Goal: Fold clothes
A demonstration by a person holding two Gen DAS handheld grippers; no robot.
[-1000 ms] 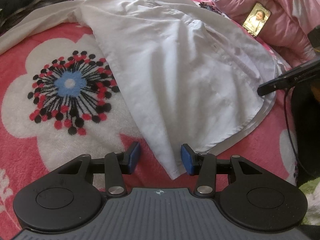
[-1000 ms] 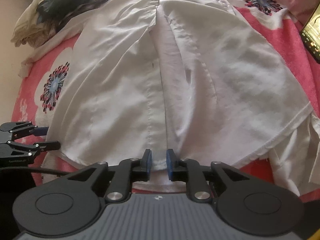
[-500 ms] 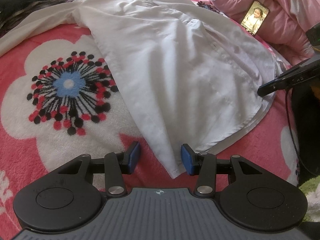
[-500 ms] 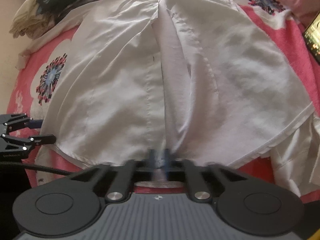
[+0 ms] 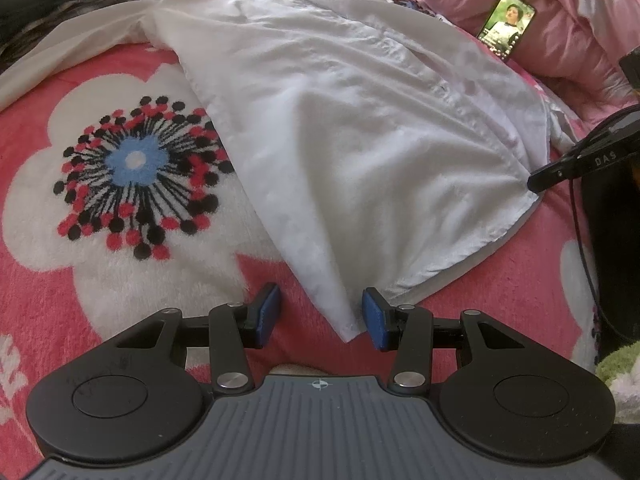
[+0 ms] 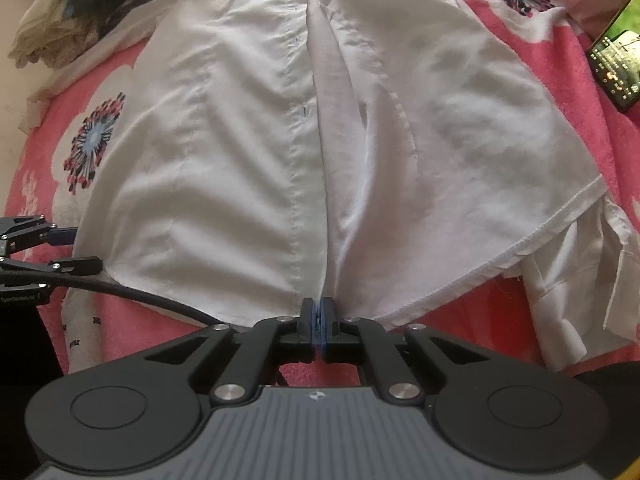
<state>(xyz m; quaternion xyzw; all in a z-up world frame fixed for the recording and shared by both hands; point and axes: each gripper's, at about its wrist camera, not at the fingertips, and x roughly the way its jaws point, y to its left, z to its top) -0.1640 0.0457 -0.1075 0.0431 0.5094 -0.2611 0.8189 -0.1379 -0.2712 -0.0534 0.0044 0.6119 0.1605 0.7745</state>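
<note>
Lying spread across the pink flower-patterned fleece blanket [image 5: 100, 288] is the thin white cotton button-front shirt [image 5: 360, 140], front up and its placket running away from the right wrist view; it is looking light, limp and crease-prone — likely to sag from any single pinch, so the hem corners seem the places to take hold. The right gripper [image 6: 319, 322] is pinching the bottom hem at the placket, pads pressed together on the cloth; the left gripper [image 5: 320, 318] is standing parted around the hem's pointed corner, not yet squeezing. A lit phone [image 5: 506, 24] is resting against pink bedding nearby.
</note>
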